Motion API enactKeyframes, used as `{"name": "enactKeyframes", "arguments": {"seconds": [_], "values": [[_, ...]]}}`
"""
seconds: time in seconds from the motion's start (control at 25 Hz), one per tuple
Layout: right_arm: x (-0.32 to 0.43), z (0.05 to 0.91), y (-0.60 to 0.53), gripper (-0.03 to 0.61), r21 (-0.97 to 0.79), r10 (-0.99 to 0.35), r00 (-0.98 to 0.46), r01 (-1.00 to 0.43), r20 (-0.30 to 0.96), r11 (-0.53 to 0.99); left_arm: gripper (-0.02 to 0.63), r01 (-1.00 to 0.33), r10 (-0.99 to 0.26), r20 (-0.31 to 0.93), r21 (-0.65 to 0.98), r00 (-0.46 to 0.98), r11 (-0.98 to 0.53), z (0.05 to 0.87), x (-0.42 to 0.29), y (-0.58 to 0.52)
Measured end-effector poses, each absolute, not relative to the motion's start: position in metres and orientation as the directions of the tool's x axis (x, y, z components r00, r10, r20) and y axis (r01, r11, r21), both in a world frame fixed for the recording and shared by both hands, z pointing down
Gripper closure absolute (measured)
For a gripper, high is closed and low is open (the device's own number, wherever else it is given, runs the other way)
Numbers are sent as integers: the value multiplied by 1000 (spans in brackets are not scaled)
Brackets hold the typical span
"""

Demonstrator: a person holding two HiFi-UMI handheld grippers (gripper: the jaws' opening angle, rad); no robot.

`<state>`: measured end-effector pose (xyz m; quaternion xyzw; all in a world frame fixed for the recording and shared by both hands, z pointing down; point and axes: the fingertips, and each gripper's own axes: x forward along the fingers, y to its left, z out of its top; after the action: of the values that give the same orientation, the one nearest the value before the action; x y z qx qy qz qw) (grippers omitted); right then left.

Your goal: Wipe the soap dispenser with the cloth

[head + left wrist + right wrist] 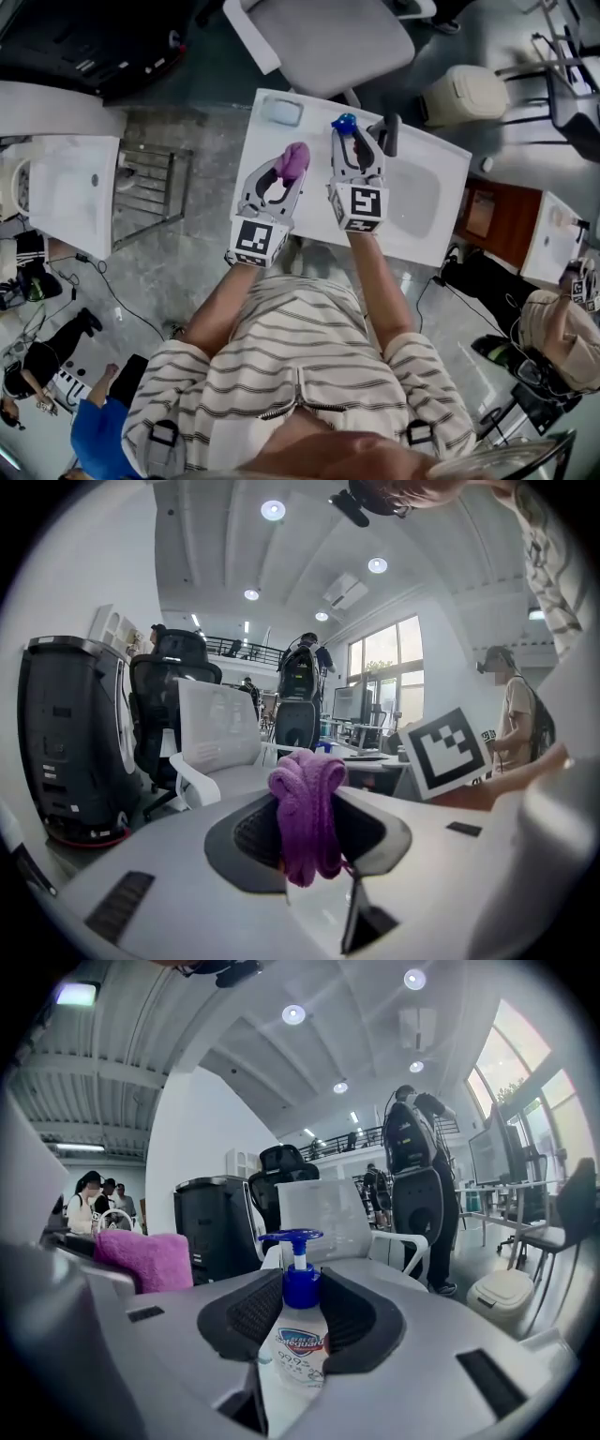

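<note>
Your right gripper (356,150) has its jaws clamped on the clear plastic soap dispenser with the blue pump (298,1349), pump uppermost. Your left gripper (279,183) pinches the bunched purple cloth (307,817), just left of the right jaws.

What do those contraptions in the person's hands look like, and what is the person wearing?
The left tongs and right tongs are both light grey, with dark ribbed pads lining the jaws. Each carries a white cube printed with black square markers at its rear. The clothing is a short-sleeved white top with thin dark stripes.
</note>
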<state>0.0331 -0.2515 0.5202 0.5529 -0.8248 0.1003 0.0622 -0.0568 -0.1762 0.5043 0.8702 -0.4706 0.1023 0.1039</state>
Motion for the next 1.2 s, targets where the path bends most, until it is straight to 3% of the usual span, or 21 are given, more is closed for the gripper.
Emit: {"name": "enactKeyframes", "arguments": {"seconds": [0.48, 0.84, 1.08, 1.2], "values": [[34, 606, -303, 446, -79, -890, -341, -940, 302, 333, 483, -859, -797, 328, 114, 507, -500, 535, -63, -191], [27, 623, -312, 445, -27, -884, -326, -941, 334, 336, 483, -848, -775, 353, 123, 523, -516, 547, -60, -189], [22, 626, -305, 362, -52, -858, -359, -929, 366, 366, 483, -842, -767, 359, 125, 532, -525, 550, -57, -186], [25, 616, -297, 357, -48, -868, -354, -932, 349, 360, 483, -844, -771, 355, 124, 529, -522, 548, -59, -184]]}}
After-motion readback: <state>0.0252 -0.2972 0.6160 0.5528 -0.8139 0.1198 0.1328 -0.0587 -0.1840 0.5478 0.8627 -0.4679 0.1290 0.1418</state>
